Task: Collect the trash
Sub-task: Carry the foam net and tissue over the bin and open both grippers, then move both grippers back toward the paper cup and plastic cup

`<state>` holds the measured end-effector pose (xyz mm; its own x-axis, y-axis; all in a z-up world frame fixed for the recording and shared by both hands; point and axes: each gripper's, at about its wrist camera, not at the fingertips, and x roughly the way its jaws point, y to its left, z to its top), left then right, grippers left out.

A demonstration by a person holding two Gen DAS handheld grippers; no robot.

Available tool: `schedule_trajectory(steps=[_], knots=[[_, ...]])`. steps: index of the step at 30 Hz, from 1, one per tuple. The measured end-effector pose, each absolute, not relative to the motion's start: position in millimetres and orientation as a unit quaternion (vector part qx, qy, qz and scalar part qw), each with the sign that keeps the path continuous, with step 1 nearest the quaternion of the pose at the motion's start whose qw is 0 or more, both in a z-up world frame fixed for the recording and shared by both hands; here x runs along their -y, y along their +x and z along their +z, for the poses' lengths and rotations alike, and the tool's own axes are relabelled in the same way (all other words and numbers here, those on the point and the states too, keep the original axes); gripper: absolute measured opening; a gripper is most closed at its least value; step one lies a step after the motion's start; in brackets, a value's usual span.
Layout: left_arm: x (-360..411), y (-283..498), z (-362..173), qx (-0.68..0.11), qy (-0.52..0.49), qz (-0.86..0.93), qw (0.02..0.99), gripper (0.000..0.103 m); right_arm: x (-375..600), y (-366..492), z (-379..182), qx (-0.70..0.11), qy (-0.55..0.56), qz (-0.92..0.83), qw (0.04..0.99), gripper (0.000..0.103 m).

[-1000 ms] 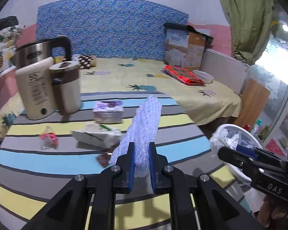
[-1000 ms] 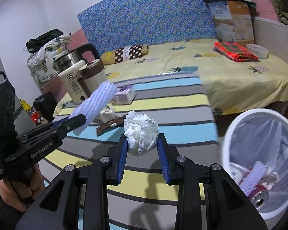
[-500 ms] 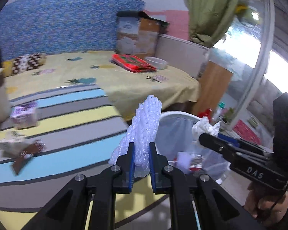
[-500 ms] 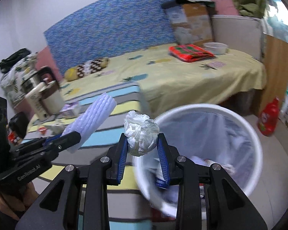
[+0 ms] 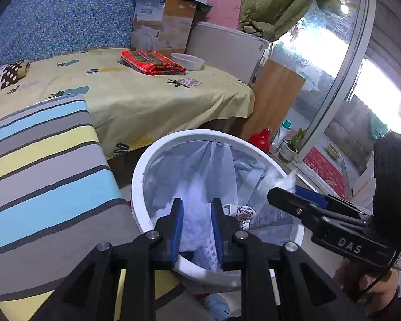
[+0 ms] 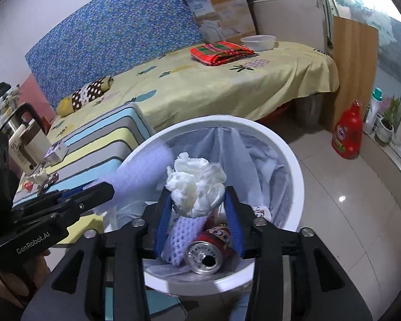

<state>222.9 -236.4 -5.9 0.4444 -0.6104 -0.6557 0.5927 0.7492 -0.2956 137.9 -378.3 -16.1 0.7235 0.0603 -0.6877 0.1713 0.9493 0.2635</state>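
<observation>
The left claw [image 5: 196, 220] hangs over the round white plastic trash bin lined with a translucent bag [image 5: 139, 187], its blue-padded jaws parted with a gap on each side of the white foam fruit net [image 5: 193, 224] seen between them. In the right wrist view that same foam net [image 6: 144, 171] is blurred and juts forward from the left claw [image 6: 104, 190] over the near-left rim of the bin [image 6: 298, 187]; whether the pads touch it I cannot tell.

The right claw [image 6: 199, 214] is spread wide above the bin's opening. The crumpled white tissue ball [image 6: 196, 187] sits between its blue fingers [image 6: 164, 222], just ahead of the tips; contact with the right finger cannot be judged.

Below the right claw, inside the bin, lie a second white foam net sleeve [image 6: 183, 236] and a red drinks can [image 6: 211, 248] on its side, touching each other.

To the left of both claws stands the tabletop under a blue, yellow and grey striped cloth [image 5: 48, 176]. Far left of the right claw, on that cloth, are a steel kettle [image 6: 10, 123] and a small carton [image 6: 55, 151]. Beyond the bin is a bed with a yellow sheet [image 6: 227, 80], and well to the right of the right claw a red plastic bottle [image 6: 346, 133] stands on the floor.
</observation>
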Motion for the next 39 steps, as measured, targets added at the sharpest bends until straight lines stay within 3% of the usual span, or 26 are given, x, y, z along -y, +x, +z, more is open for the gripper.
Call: schedule_trajectory(steps=[2,15,24,35,39], knots=[[233,225,-6,-0.391,-0.016,-0.351,0.851,0.025,377,137,-16,-0.369,0.155,-0.024,0.916,0.067],[163,211,21,-0.372,-0.026,-0.301,0.878,0.025,337,126,18,-0.327,0.138,0.041,0.934,0.067],[62,176,47,-0.342,-0.015,-0.208,0.916,0.025,265,127,46,-0.299,0.114,0.138,0.937,0.067],[-64,191,58,-0.333,-0.049,-0.094,0.937,0.026,184,149,56,-0.296,0.062,0.222,0.927,0.065],[-93,204,48,-0.335,-0.067,-0.078,0.937,0.026,165,160,47,-0.304,0.049,0.237,0.921,0.060]])
